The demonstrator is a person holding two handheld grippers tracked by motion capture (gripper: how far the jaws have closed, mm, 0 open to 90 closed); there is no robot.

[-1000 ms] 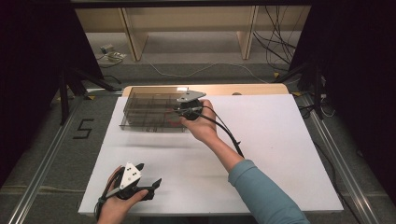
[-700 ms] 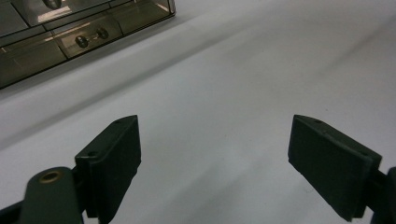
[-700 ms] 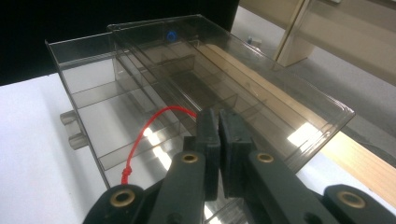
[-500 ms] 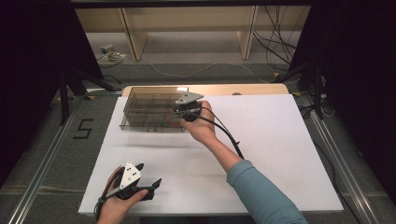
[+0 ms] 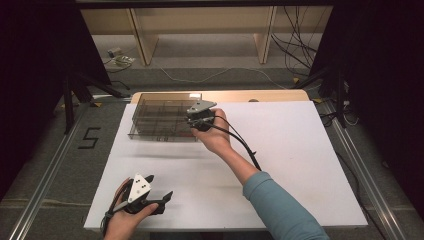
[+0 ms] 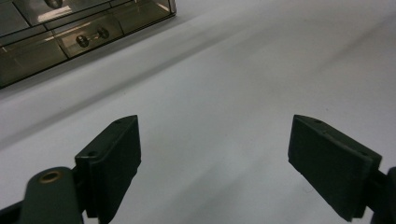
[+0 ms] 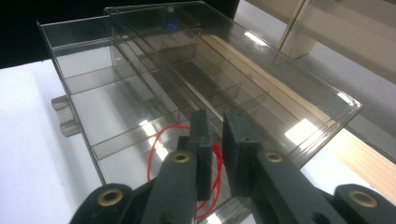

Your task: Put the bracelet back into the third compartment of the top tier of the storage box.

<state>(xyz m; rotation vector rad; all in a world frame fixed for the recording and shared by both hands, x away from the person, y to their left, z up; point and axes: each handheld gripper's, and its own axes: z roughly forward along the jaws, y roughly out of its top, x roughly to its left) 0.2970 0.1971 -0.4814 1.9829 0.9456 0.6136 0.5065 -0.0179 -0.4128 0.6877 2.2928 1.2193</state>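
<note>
Nearest, left gripper (image 5: 165,197): two matte black jaws spread wide over smooth white table (image 5: 300,150), nothing between them. Farther, right gripper (image 7: 217,135): jaws nearly together, narrow gap, above one thin red wire loop (image 7: 156,144). Loop lies in one smoky clear plastic organizer box (image 7: 140,79), rectangular, thin-walled compartments extending past the fingertips.

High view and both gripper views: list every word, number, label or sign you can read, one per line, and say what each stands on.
"5": black figure marked on the grey floor left of the table.
Blue mark on the clear compartment box: too small and blurred to read.
No other text can be read on the grippers or the table.
</note>
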